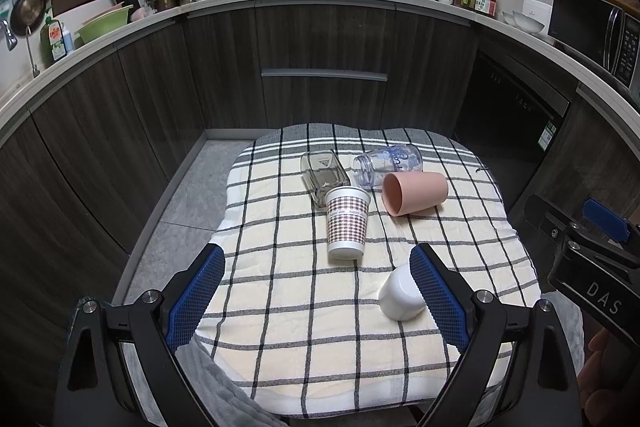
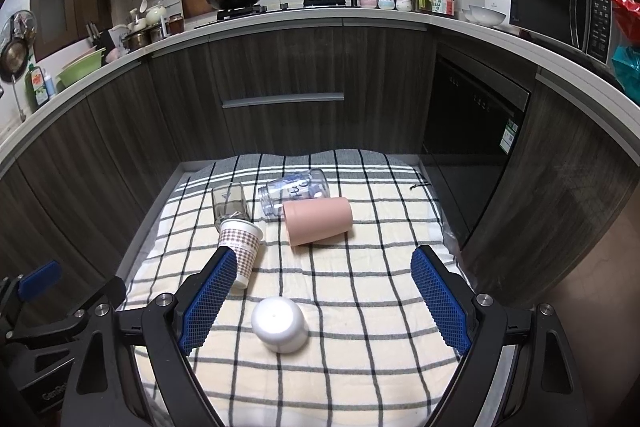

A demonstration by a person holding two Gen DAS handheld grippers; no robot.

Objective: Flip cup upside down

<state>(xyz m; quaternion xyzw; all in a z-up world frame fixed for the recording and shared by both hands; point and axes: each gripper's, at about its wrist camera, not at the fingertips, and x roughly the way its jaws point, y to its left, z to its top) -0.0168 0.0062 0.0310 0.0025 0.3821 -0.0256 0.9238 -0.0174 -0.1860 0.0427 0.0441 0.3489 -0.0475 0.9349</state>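
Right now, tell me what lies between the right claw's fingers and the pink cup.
Only bare checked cloth lies ahead toward the pink cup; the white cup sits between the right claw fingers, in the right wrist view.

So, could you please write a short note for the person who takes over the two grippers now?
Left gripper: open, empty, above the near part of the checked cloth.
Right gripper: open, empty, with the white cup between its fingers but not gripped.
White cup: already upside down, base up.
Patterned paper cup: upright, mouth up, middle of the cloth.
Pink cup, square glass and clear printed glass: all on their sides at the far part.
Done: apparently the white cup.
Left: probably the other four.
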